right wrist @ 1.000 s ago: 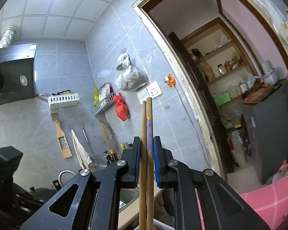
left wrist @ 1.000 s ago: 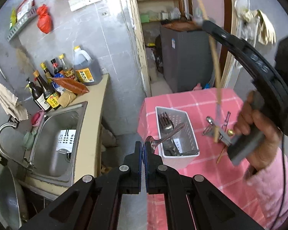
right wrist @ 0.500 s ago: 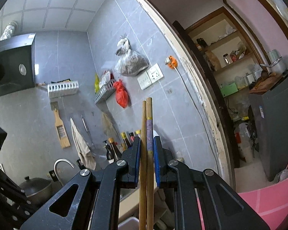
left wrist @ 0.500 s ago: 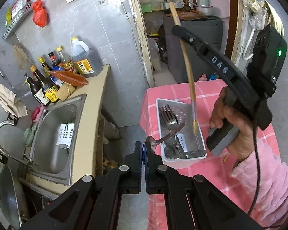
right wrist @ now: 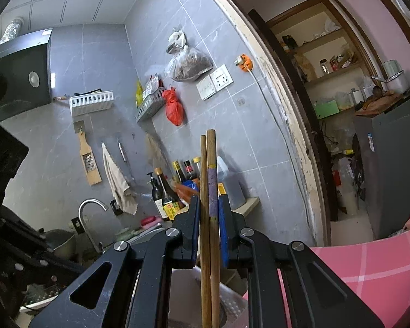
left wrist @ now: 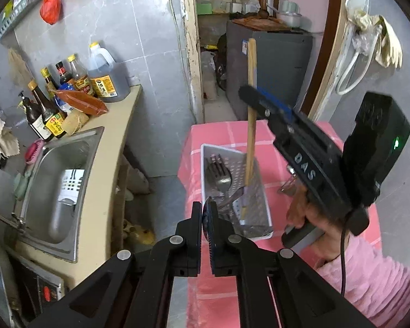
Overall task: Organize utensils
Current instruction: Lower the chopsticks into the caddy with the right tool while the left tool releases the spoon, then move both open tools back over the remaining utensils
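Observation:
A white perforated utensil basket (left wrist: pixel 262 191) stands on the pink checked tablecloth (left wrist: pixel 259 134) and holds a fork (left wrist: pixel 218 175) and other metal cutlery. My right gripper (right wrist: pixel 208 232) is shut on a pair of wooden chopsticks (right wrist: pixel 209 191), held nearly upright. In the left wrist view the chopsticks (left wrist: pixel 251 125) have their lower ends down inside the basket. My left gripper (left wrist: pixel 206 214) is shut on the handle of a metal spoon (left wrist: pixel 233 195) that reaches into the basket's near end.
A steel sink (left wrist: pixel 54 186) and a counter with sauce bottles (left wrist: pixel 54 104) lie left of the table. A doorway with a grey cabinet (left wrist: pixel 270 71) is behind. A metal object (left wrist: pixel 289 183) lies on the cloth right of the basket.
The right gripper has lowered the chopsticks from above the table until their tips are inside the basket. The left gripper has kept its hold and moved closer over the basket.

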Demonstrator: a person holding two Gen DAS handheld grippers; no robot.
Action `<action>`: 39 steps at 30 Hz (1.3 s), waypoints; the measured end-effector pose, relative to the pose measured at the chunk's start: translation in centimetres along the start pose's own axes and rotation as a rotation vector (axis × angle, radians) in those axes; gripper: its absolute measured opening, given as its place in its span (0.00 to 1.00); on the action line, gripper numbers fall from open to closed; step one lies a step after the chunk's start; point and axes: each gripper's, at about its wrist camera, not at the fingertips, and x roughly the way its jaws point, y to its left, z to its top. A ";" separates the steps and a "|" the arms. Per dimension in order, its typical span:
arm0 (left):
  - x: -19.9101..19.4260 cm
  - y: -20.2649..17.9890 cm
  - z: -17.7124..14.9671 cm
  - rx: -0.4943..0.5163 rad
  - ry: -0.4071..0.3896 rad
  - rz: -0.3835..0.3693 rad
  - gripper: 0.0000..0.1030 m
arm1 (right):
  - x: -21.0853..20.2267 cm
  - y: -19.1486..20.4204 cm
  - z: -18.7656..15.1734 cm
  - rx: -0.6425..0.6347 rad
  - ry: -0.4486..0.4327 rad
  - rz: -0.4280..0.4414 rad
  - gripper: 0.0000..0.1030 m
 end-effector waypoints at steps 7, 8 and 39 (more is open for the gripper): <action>-0.6 0.9 -0.5 -0.088 -0.091 -0.123 0.19 | -0.7 0.1 0.2 -0.009 0.055 -0.008 0.19; -0.8 1.1 -0.7 -0.108 -0.114 -0.140 0.24 | -1.0 0.0 0.3 -0.012 0.060 -0.011 0.22; -4.9 -6.7 -8.5 -0.272 -0.631 -0.147 0.99 | -24.3 1.8 6.6 -0.191 -0.051 -0.500 0.99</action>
